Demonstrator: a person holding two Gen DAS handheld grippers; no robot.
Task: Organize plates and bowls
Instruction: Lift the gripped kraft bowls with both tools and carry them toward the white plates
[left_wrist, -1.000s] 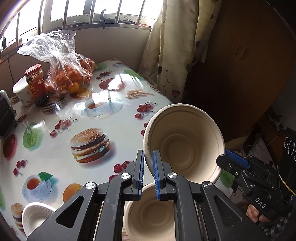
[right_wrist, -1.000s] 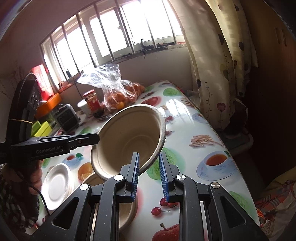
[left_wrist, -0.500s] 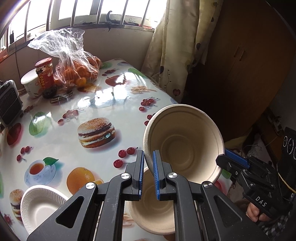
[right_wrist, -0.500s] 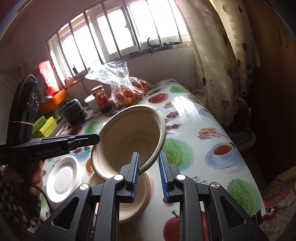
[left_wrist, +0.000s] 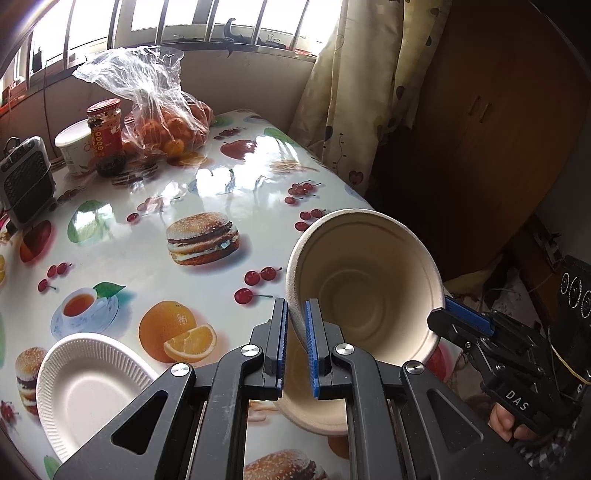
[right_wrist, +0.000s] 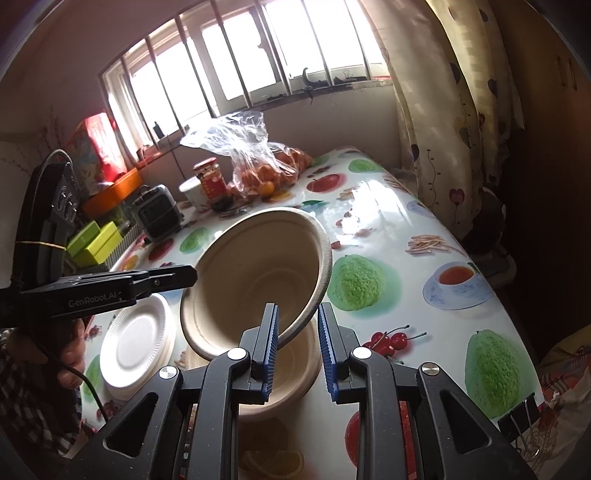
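Observation:
A beige paper bowl (left_wrist: 369, 284) is held tilted in the air above a second beige bowl (left_wrist: 314, 410) that rests on the table. My left gripper (left_wrist: 295, 332) is shut on the held bowl's near rim. In the right wrist view the held bowl (right_wrist: 258, 273) hangs over the lower bowl (right_wrist: 288, 384). My right gripper (right_wrist: 297, 332) straddles the bowl's rim with its jaws apart, its left pad near the rim. White paper plates (left_wrist: 88, 387) lie at the table's front left, and they show stacked in the right wrist view (right_wrist: 136, 343).
The fruit-print tablecloth (left_wrist: 155, 236) covers the table. At the far side stand a bag of oranges (left_wrist: 166, 122), a red-lidded jar (left_wrist: 105, 136), a white tub (left_wrist: 75, 147) and a small grey heater (left_wrist: 24, 181). A curtain (left_wrist: 354, 92) hangs at the right edge.
Both grippers and the held bowl have risen and drawn back from the lower bowl. The right gripper's jaws have opened wider around the rim.

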